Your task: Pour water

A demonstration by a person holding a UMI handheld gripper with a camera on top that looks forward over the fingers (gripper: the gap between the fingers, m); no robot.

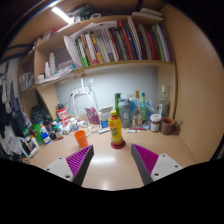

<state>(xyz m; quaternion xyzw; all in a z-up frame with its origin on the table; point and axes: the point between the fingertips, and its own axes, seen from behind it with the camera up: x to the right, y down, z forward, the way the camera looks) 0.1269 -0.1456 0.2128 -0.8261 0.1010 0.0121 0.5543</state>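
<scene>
The gripper [113,160] hovers above the pale wooden desk [110,172] with its two fingers spread apart and nothing between them; the purple pads [145,157] face each other across bare desk. Just ahead of the fingers, in line with the gap, stands a tall yellow plastic bottle with a green cap and red base [116,128], upright. To its left, a little nearer the left finger, an orange plastic cup [81,138] stands upright, apart from the bottle. Along the back edge of the desk, against the wall, stands a crowded row of clear and coloured bottles and jars [142,110]; more containers [40,131] cluster at the back left corner. Above them a wooden shelf [120,65] carries a row of upright books [118,44].
</scene>
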